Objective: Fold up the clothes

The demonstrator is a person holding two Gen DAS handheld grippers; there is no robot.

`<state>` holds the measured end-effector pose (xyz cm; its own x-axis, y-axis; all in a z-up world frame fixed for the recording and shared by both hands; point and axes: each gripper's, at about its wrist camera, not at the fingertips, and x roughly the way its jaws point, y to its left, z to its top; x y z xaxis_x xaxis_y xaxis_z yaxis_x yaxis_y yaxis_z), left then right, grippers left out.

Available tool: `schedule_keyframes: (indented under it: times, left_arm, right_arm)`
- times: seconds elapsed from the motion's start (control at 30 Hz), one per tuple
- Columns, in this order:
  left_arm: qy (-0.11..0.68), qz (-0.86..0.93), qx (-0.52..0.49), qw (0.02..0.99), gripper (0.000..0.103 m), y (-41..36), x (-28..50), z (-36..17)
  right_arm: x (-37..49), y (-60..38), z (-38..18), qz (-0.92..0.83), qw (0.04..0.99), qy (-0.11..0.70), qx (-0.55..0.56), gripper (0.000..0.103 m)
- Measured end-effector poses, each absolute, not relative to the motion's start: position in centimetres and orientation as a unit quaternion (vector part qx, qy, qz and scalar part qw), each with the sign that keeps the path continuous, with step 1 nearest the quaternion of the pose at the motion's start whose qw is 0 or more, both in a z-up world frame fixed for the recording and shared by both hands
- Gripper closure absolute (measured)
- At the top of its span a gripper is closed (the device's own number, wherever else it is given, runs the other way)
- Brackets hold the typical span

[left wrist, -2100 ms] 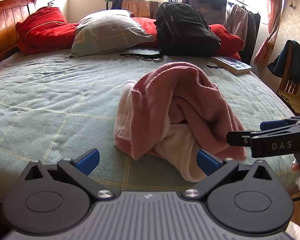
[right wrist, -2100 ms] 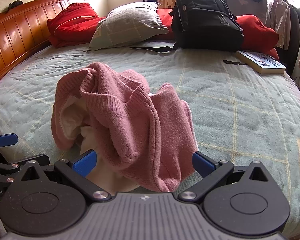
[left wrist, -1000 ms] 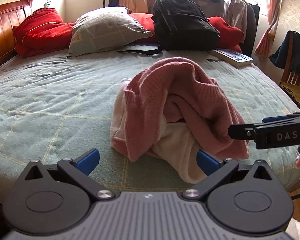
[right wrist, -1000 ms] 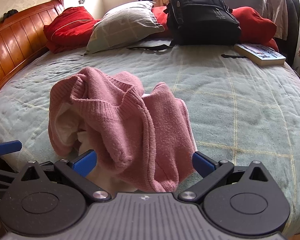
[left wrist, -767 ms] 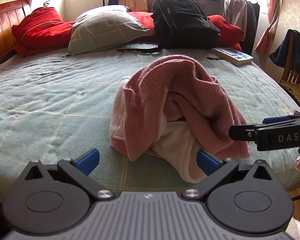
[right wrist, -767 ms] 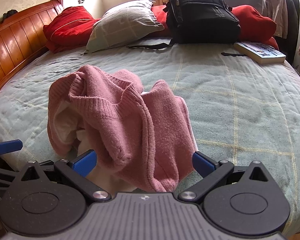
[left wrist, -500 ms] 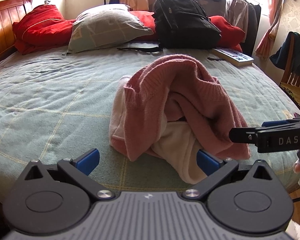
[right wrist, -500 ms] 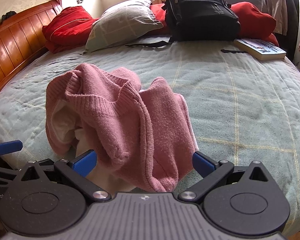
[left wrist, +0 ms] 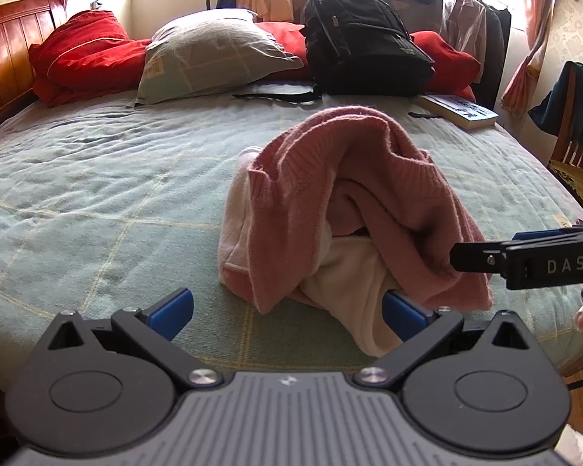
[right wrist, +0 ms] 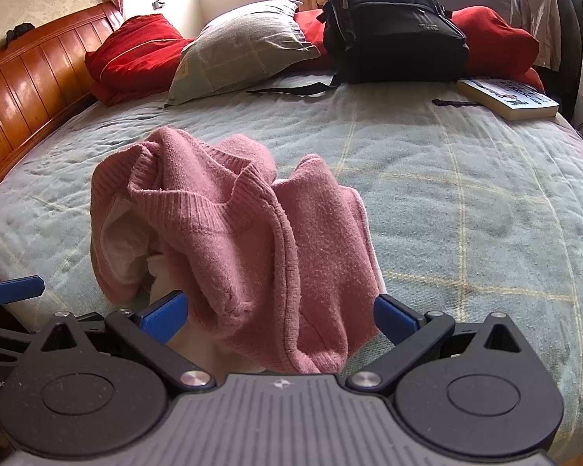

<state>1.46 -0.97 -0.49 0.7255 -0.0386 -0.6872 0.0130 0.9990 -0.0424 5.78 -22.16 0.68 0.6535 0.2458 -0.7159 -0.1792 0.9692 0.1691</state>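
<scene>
A bedroom with a bed under a pale green checked cover fills both views, windows bright along the top edge. At the far left stands a wooden headboard, then a red quilt, a grey-green pillow, a black backpack at upper centre, and a book toward the upper right; in the left wrist view a chair draped with dark clothing sits at the right edge. A crumpled pink sweater lies heaped in the middle of the bed, bunched over a cream garment that shows beneath it. The left tongs are spread wide at the bottom of their frame, gripping nothing, their blue tips on either side of the heap's near edge. The right tongs are likewise spread wide and empty, the sweater's near folds between their tips. In the left wrist view the right tongs reach in from the right edge beside the sweater
</scene>
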Motion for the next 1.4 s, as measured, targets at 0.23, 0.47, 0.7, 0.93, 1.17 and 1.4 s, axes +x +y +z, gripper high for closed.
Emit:
schedule_keyframes:
  times: [0.23,0.47,0.7,0.93,1.17,1.4]
  left_arm:
    - [0.372,-0.014,-0.018,0.928,0.001,-0.8,1.9,-0.8]
    - [0.370,-0.021,-0.023,0.928,0.001,-0.6,2.1,-1.2]
    - [0.375,-0.025,-0.020,0.927,0.001,-0.8,2.3,-1.6]
    - [0.374,-0.027,-0.015,0.927,0.001,-0.5,2.6,-1.8]
    - [0.374,-0.028,0.002,0.927,0.001,-0.7,3.1,-2.1]
    - [0.372,-0.042,0.020,0.927,0.001,-0.7,4.6,-2.7]
  right_arm:
    - [6.2,-22.0,0.6,0.120,0.908,0.400,0.040,0.000]
    - [6.4,-22.2,0.2,0.119,0.906,0.404,0.042,0.000]
    - [6.4,-22.0,0.3,0.125,0.907,0.401,0.037,0.000]
    - [6.6,-21.9,0.0,0.129,0.908,0.398,0.035,0.000]
    - [6.9,-21.6,-0.2,0.135,0.912,0.387,0.030,0.000]
    - [7.6,-20.8,-1.3,0.171,0.915,0.365,-0.014,0.000]
